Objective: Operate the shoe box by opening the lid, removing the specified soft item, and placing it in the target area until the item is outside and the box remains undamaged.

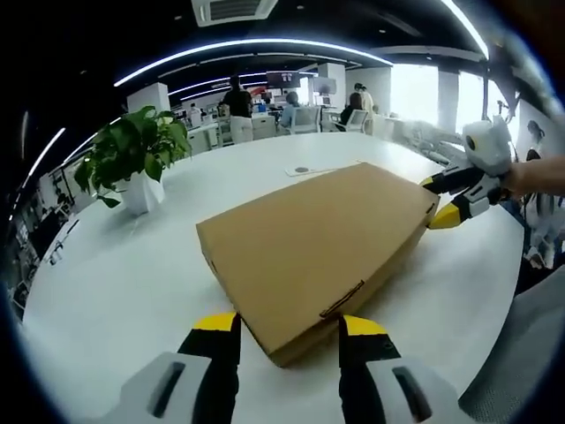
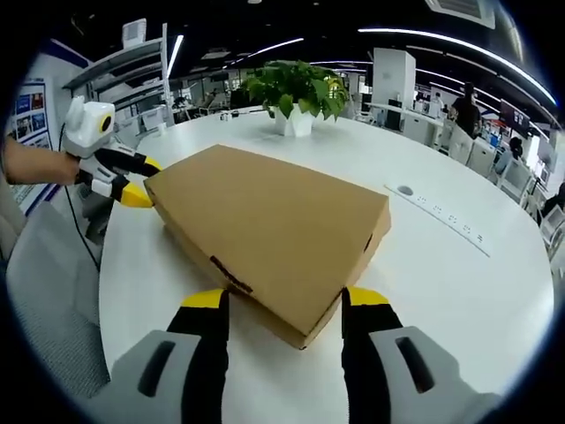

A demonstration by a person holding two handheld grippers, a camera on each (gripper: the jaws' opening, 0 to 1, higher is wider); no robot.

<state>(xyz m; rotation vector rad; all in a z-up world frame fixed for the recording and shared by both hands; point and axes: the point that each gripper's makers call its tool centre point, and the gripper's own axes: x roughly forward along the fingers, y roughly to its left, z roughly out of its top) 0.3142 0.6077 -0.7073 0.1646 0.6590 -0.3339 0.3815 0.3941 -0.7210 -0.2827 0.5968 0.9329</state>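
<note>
Table (image 1: 132, 265): white, round, beneath both your grippers. Shoe box (image 1: 318, 243): brown, lid shut, lying between your grippers. Potted plant (image 1: 132, 163): beyond the box. Left gripper (image 1: 287, 340), right gripper (image 2: 282, 309): each open, jaws straddling opposite box corners.

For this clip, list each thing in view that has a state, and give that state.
Shoe box: lid closed, lying flat on the white table.
Left gripper: open, jaws either side of one box corner.
Right gripper: open, jaws either side of the opposite corner.
Potted plant: upright, apart from the box.
</note>
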